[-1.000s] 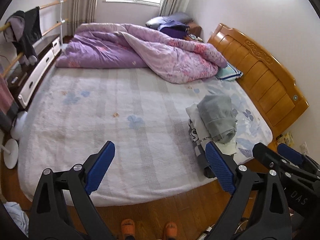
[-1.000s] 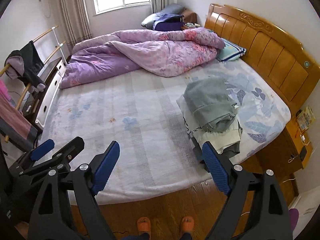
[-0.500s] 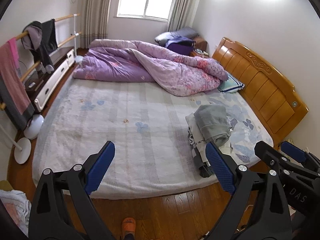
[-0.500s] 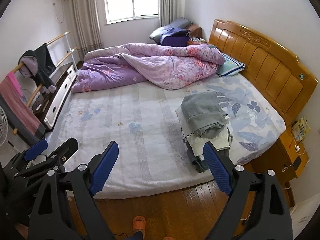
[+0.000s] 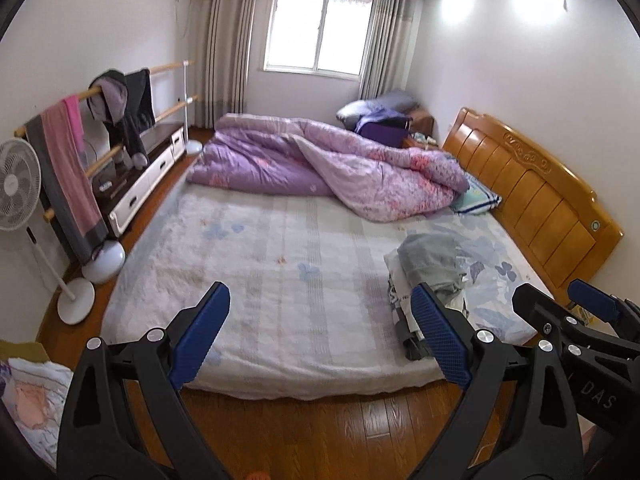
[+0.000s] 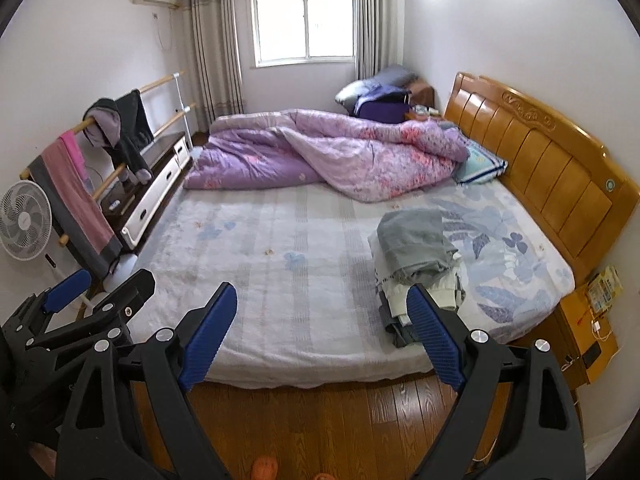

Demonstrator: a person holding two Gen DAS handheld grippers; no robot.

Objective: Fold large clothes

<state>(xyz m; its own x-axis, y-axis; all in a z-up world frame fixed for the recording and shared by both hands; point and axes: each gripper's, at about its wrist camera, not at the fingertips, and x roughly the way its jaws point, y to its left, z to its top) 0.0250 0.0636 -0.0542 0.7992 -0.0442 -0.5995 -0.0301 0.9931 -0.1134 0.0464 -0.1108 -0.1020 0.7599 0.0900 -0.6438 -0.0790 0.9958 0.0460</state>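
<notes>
My left claw (image 5: 320, 334) apart, empty, my right claw (image 6: 322, 332) apart, empty, folded clothes stack (image 6: 416, 256) on bed (image 6: 280, 248) at 2 o'clock, purple quilt (image 6: 320, 152) at 12

White-walled bedroom, wooden floor (image 6: 340, 412), curtained window (image 6: 304, 20), carved headboard (image 6: 552, 160).

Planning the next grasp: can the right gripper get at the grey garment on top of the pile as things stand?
Probably yes. The right gripper is open and empty, the grey garment lies uncovered on top of the pile near the bed's front edge, nothing between. It stands back over the floor, so it must move in.
</notes>
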